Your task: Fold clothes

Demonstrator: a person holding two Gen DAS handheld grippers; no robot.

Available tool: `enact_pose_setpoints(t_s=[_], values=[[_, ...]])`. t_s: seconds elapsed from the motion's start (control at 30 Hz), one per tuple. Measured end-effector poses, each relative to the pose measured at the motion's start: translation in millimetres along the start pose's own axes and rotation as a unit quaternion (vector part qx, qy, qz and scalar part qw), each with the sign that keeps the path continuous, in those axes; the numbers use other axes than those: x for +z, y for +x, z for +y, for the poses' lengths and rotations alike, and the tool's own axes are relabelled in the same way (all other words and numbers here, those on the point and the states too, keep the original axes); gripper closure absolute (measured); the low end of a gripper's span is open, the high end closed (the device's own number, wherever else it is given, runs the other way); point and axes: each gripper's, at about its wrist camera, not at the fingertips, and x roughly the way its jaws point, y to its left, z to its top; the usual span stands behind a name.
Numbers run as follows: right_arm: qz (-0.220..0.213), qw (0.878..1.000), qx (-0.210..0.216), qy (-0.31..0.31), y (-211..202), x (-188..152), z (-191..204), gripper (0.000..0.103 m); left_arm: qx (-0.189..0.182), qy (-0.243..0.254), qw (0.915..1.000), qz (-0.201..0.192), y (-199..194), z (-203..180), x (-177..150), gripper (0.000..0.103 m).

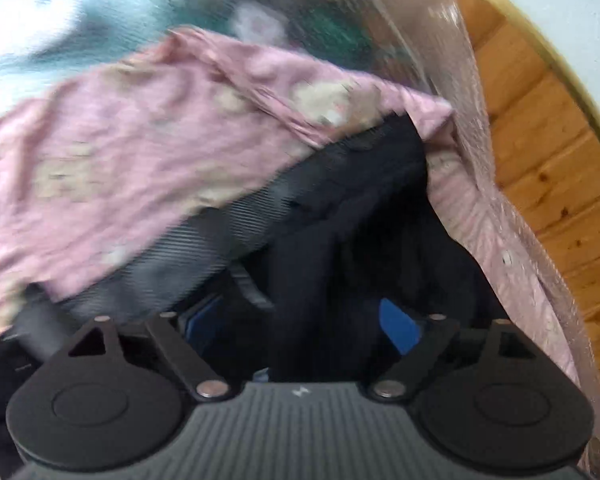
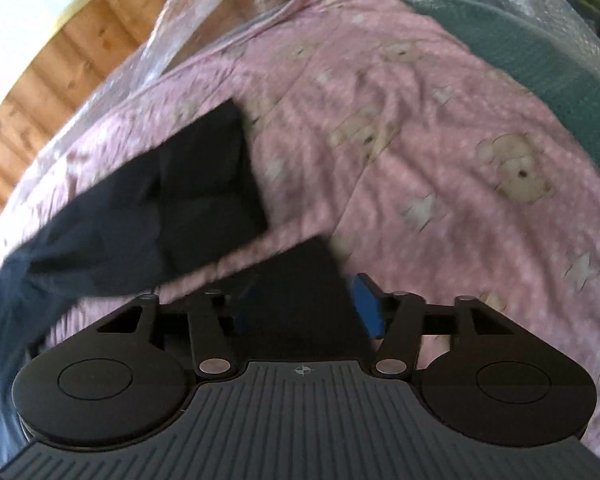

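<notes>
Up close, the left gripper [image 1: 300, 320] stands wide, dark garment [image 1: 360, 216] between its blue pads; grip unclear. Right gripper [image 2: 300, 312] likewise. Pink bear-print cloth [image 2: 420, 152] spreads toward two o'clock; the plastic sheet's [image 2: 188, 12] edge and wooden floor [image 2: 60, 80] lie at ten.

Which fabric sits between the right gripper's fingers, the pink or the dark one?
The dark navy garment; the pink bear-print cloth lies flat beyond it.

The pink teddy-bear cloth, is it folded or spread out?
Mostly spread: the pink cloth lies wide with only wrinkles, though the left view shows one edge flipped up.
</notes>
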Motion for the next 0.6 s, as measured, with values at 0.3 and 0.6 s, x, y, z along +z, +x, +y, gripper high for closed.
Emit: enact_pose_setpoints(t_s=[0.3,0.6], values=[[-0.020,1.000,-0.016,-0.003,-33.0,-14.8,47.6,0.030,-0.088,0.088,0.9817,-0.144,-107.5,42.1,-38.8,0.084],[0.001,0.997,0.062,0.056,9.9,0.5,91.3,0.019,-0.010,-0.041,0.9965,-0.072,-83.5,131.7,-30.6,0.036]])
